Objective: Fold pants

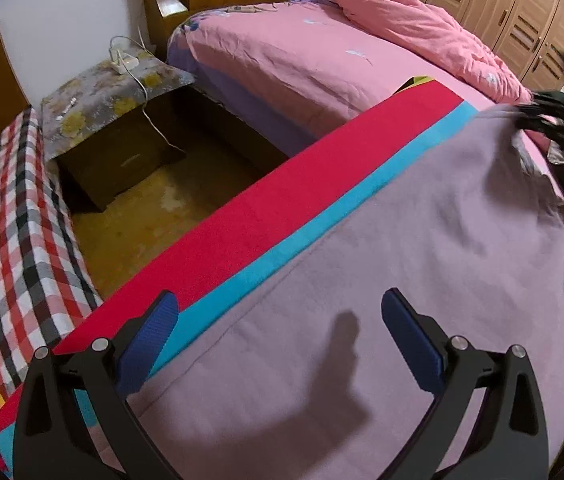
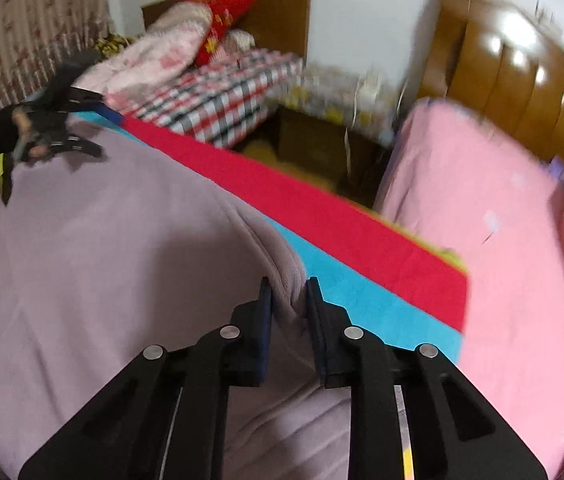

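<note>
The pants [image 1: 402, 240] – mauve, soft fabric – lie spread over a red and blue striped cover [image 1: 282, 200] on the near surface, with a pink bed [image 1: 302, 64] beyond.

Left gripper [image 1: 279, 332]: jaws wide apart, holding nothing, poised just above the cloth near its left edge.

Right gripper [image 2: 288, 300]: jaws closed on a bunched ridge of the pants at the far right edge; the fabric rises between the pads [image 2: 265, 312]. The right wrist view is blurred.

Judged step: one edge is pinched for a fold, the other not yet taken. The next move calls for the left gripper to close on the matching edge – then both carry the cloth across evenly, keeping the seam straight.
</note>
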`<action>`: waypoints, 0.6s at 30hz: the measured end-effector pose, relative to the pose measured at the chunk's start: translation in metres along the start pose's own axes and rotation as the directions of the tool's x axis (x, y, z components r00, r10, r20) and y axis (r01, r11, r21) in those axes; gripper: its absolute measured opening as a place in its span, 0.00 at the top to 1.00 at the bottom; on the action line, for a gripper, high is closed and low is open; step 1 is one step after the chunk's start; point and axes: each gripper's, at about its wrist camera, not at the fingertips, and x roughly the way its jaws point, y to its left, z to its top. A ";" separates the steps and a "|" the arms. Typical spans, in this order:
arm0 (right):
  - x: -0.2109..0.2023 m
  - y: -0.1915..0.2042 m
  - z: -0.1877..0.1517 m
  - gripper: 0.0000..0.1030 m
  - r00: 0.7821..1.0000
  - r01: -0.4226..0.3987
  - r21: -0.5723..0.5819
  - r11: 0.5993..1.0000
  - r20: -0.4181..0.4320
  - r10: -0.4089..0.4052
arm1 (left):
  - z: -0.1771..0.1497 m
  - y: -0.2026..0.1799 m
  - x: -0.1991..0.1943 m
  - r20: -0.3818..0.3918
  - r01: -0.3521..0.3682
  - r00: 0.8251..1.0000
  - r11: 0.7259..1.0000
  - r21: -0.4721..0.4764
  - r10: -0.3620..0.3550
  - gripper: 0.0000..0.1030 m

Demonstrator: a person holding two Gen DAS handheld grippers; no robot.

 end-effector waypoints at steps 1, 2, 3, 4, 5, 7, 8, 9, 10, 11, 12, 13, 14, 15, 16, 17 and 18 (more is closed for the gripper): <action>-0.016 0.008 -0.004 0.79 0.999 0.017 -0.007 1.000 0.031 -0.016 | -0.001 -0.002 0.001 -0.014 0.011 1.000 1.000 -0.007 -0.011 0.02; -0.038 0.019 -0.010 0.79 0.997 0.038 -0.008 0.999 0.069 -0.037 | 0.000 -0.004 0.001 -0.022 0.014 1.000 1.000 -0.009 -0.014 0.02; -0.046 0.027 -0.012 0.79 0.995 0.047 -0.001 0.999 0.090 -0.047 | -0.002 -0.005 0.001 -0.031 0.012 0.999 1.000 -0.011 -0.012 0.03; -0.057 0.033 -0.016 0.79 0.993 0.054 0.011 0.998 0.109 -0.055 | -0.004 -0.007 0.000 -0.031 0.017 0.999 1.000 -0.015 -0.017 0.12; -0.065 0.040 -0.017 0.79 0.991 0.063 0.016 0.998 0.120 -0.065 | -0.008 -0.009 -0.005 -0.022 0.046 0.999 0.999 -0.027 -0.046 0.21; -0.073 0.055 -0.023 0.80 0.989 0.083 0.013 0.996 0.121 -0.084 | -0.015 -0.017 -0.018 0.006 0.054 0.999 0.998 -0.028 -0.053 0.78; -0.074 0.060 -0.025 0.80 0.988 0.098 0.017 0.995 0.117 -0.099 | -0.018 -0.024 -0.028 0.026 0.019 0.999 1.000 -0.017 -0.019 0.84; -0.078 0.064 -0.028 0.80 0.986 0.116 0.036 0.993 0.113 -0.120 | -0.023 -0.034 -0.043 0.057 -0.033 0.998 0.999 0.004 0.032 0.87; -0.082 0.068 -0.030 0.80 0.983 0.138 0.054 0.989 0.116 -0.144 | -0.028 -0.044 -0.057 0.086 -0.068 0.994 0.997 0.020 0.066 0.89; -0.083 0.073 -0.029 0.80 0.978 0.162 0.065 0.985 0.121 -0.169 | -0.033 -0.054 -0.072 0.112 -0.096 0.989 0.995 0.031 0.092 0.90; -0.087 0.077 -0.031 0.80 0.974 0.177 0.072 0.982 0.127 -0.185 | -0.040 -0.068 -0.093 0.144 -0.130 0.982 0.990 0.045 0.122 0.90; -0.092 0.083 -0.032 0.80 0.971 0.187 0.080 0.979 0.135 -0.197 | -0.048 -0.082 -0.112 0.173 -0.166 0.973 0.984 0.061 0.153 0.90; -0.107 0.089 -0.038 0.80 0.967 0.189 0.099 0.977 0.154 -0.202 | -0.060 -0.103 -0.135 0.205 -0.224 0.957 0.971 0.086 0.203 0.90; -0.117 0.093 -0.043 0.80 0.965 0.189 0.108 0.976 0.166 -0.205 | -0.070 -0.119 -0.150 0.223 -0.268 0.945 0.957 0.110 0.239 0.90; -0.128 0.099 -0.049 0.80 0.960 0.194 0.118 0.974 0.183 -0.213 | -0.082 -0.136 -0.164 0.240 -0.307 0.933 0.943 0.132 0.270 0.90; -0.142 0.107 -0.060 0.80 0.955 0.194 0.135 0.972 0.201 -0.219 | -0.100 -0.160 -0.181 0.263 -0.354 0.914 0.923 0.152 0.308 0.89; -0.147 0.112 -0.068 0.80 0.954 0.187 0.149 0.971 0.207 -0.216 | -0.112 -0.174 -0.190 0.275 -0.379 0.904 0.912 0.159 0.328 0.88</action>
